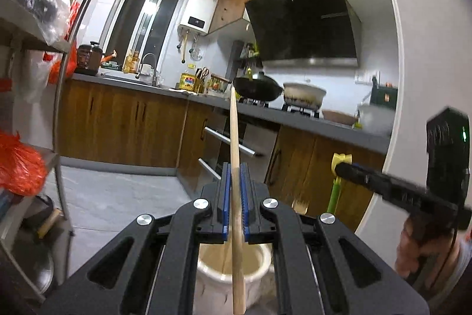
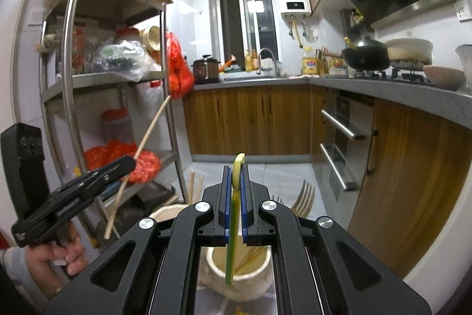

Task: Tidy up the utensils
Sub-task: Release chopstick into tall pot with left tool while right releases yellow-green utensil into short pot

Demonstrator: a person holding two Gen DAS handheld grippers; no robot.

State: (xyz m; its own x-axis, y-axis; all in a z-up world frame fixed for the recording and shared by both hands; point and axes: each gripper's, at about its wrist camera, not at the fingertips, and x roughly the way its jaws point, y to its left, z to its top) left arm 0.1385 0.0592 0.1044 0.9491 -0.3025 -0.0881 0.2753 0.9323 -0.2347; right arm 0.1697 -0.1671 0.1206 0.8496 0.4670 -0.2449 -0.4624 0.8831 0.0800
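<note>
A wooden chopstick (image 1: 235,167) stood pinched in the closed left gripper (image 1: 235,191) above a cream utensil crock (image 1: 233,267), while the right gripper (image 2: 235,197), also clamped, held what appeared to be a green-handled utensil (image 2: 231,241) over the same crock. Both pieces hung over one narrow mouth; lowered together, they could collide or tip the crock.
</note>
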